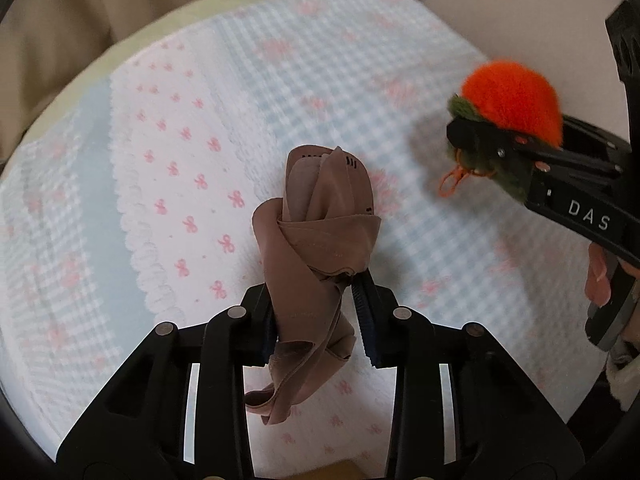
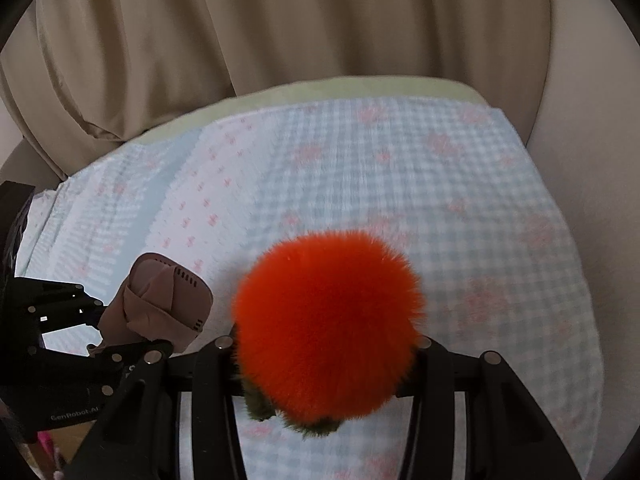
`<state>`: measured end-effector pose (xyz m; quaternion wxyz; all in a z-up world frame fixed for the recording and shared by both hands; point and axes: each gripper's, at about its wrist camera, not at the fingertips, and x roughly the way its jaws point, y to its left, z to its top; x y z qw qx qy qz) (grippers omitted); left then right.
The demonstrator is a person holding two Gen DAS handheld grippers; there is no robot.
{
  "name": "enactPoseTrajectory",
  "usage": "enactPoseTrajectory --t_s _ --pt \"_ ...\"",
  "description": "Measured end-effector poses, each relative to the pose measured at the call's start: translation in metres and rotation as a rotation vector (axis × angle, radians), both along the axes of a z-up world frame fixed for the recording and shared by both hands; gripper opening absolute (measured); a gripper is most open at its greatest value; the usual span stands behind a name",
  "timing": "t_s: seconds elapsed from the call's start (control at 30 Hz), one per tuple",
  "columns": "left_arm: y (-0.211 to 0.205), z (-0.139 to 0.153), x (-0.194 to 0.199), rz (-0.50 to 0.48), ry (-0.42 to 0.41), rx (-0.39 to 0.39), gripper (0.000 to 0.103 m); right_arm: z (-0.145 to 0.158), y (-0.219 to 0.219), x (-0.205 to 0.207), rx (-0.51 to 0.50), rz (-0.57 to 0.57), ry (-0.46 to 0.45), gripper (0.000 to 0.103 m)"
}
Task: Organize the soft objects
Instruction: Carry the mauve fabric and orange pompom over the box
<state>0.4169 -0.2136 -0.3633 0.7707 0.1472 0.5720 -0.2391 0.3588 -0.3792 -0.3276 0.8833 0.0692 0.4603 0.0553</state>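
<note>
1. Spreading across both views is the blue-and-white checked blanket [image 1: 400,92] with pink bows, laid over a pale green surface [image 2: 360,86] with beige curtains [image 2: 240,20] behind; it lies flat and bare except for what the grippers carry
2. The right gripper [image 2: 326,364] is clenched on a fluffy orange pompom toy [image 2: 328,320] with a green knitted base; the fluff hides its fingertips, and in the left wrist view the toy sits clear above the blanket, casting a shadow
3. The left gripper [image 1: 316,312] grasps a rolled-up brown cloth [image 1: 320,232] by its lower part, the roll standing out beyond the jaws and a loose tail hanging behind them, off the blanket
4. Both grippers point steeply down, side by side and near each other, the left more sharply
5. My reading: pickup is done and this is the carry step; next each soft thing needs a destination, which neither view shows, so the move calls for holding both grips firm while travelling, since the cloth could slip or unroll
</note>
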Motion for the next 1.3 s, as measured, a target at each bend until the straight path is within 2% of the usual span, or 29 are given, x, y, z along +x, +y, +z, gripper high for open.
enactPoseTrajectory --t_s 0.23,0.5,0.67,0.83,1.0,1.3 --pt "0.017 0.072 -0.029 0.048 -0.062 -0.057 0.03 0.069 0.013 -0.023 -0.007 0.006 -0.053 0.042" --pt "0.069 0.159 -0.088 0.128 -0.138 -0.102 0.03 0.156 0.053 -0.072 -0.02 0.019 -0.087 0.042" --pt "0.116 0.197 -0.133 0.183 -0.162 -0.12 0.03 0.186 0.09 -0.104 -0.016 0.051 -0.081 0.042" --pt "0.167 0.215 -0.17 0.24 -0.159 -0.134 0.03 0.203 0.14 -0.137 -0.002 0.093 -0.067 0.042" --pt "0.223 0.22 -0.203 0.285 -0.147 -0.131 0.03 0.202 0.19 -0.163 0.038 0.106 -0.031 0.042" --pt "0.289 0.179 -0.244 0.297 -0.058 -0.106 0.03 0.163 0.252 -0.193 0.055 0.083 0.07 0.042"
